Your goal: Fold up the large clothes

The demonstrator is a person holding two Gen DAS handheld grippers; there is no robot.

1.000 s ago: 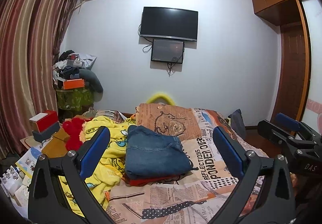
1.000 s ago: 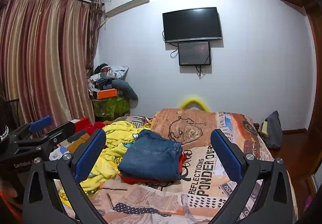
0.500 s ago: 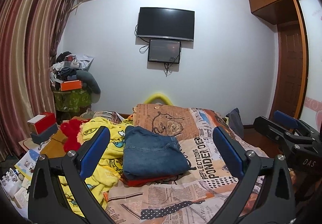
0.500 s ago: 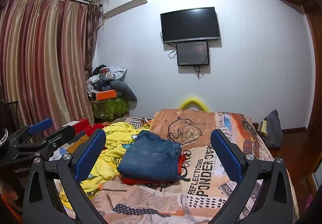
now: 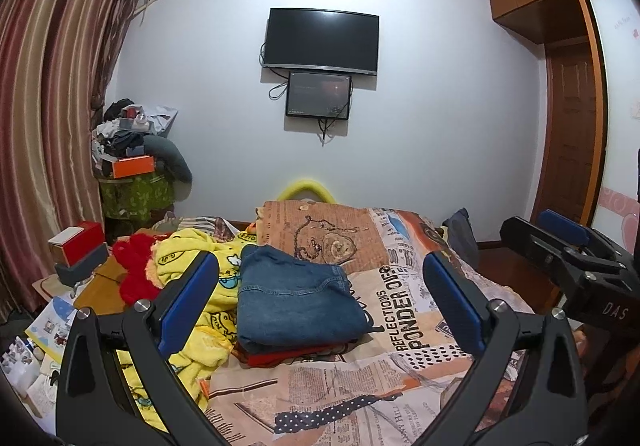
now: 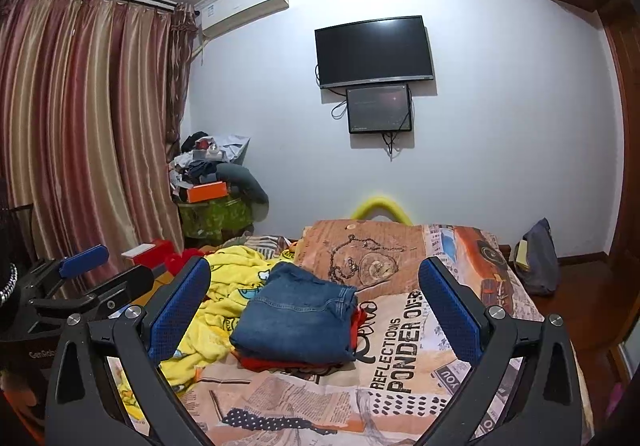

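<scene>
Where curtains (image 6: 84, 149) hang, newsprint-patterned bed (image 5: 400, 310)

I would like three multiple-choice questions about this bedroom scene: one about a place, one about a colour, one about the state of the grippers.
1. Where does the folded denim garment lie?
A. on a red garment on the bed
B. on the floor by the door
C. on the corner pile of clutter

2. What colour is the crumpled blanket beside the denim?
A. green
B. yellow
C. white

3. How are the left gripper and right gripper?
A. both shut on cloth
B. one open, one shut
C. both open and empty

Answers:
1 A, a red garment shows under the denim's edge.
2 B, it is bright yellow with cartoon print.
3 C, the blue pads stand wide apart, nothing between them.
</scene>
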